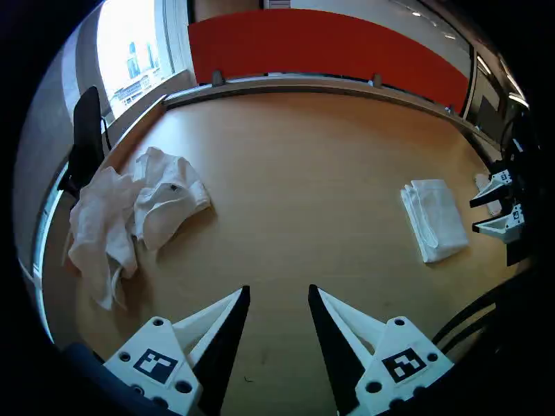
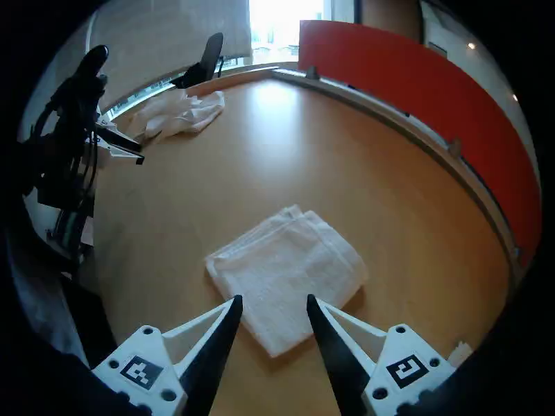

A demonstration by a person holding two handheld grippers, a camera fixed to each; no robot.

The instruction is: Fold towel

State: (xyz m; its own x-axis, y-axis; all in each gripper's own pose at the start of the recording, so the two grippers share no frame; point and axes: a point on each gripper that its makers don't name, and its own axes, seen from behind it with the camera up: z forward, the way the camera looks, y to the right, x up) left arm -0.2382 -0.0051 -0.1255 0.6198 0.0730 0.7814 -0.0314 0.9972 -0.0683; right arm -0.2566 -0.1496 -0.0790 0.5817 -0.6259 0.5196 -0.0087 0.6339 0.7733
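**A:** One folded towel (image 2: 288,277) lies flat on the desk (image 1: 305,173), right under the tips of the right tongs (image 2: 272,305). They're spread and pinching nothing. What's the risk from here?

**B:** I'd say two things. If those tips drag across the near edge, they could flip the top layer and undo the fold — it's loose cloth with nothing pinning it. The bigger worry is the crumpled pile (image 1: 132,208) well off to the far side. It looks like more than one towel tangled together, close to the desk's edge. Grab one corner and the rest may come along or slide off.

**A:** And the left tongs (image 1: 277,298)?

**B:** Spread too, empty, over bare wood — near neither towel nor pile.

**A:** Any brand names or writing?

**B:** Nothing readable. There are square black-and-white markers (image 1: 154,365) on the tongs, plus a small dark tag (image 1: 168,187) on the pile that's too tiny to make out. The red panel (image 1: 326,48) behind the desk is blank.
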